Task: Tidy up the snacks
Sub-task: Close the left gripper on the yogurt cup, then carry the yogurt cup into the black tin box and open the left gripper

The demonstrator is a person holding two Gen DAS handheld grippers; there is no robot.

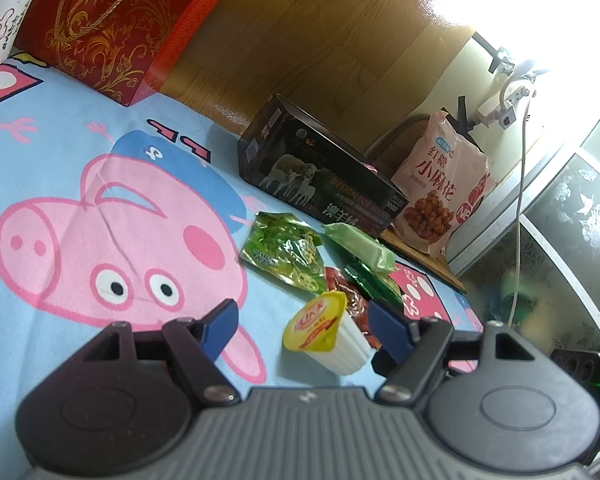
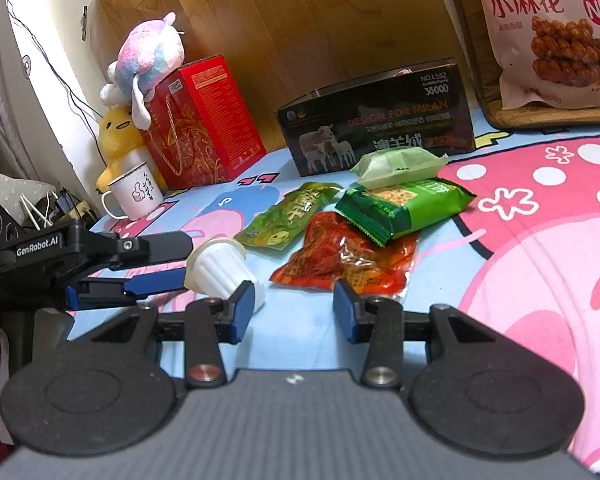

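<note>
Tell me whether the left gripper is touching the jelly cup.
Cannot tell. In the left wrist view the cup lies between the open left gripper's fingers, gaps unclear. In the right wrist view a finger seems to meet its side.

Five snacks: one jelly cup, four packets; two boxes.

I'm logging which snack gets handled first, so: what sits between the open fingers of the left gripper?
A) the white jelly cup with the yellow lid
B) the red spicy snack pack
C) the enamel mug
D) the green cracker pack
A: in the left wrist view the jelly cup, lying on its side, sits between the spread fingers of the left gripper, not yet clamped; the other snacks lie beyond it.
</note>
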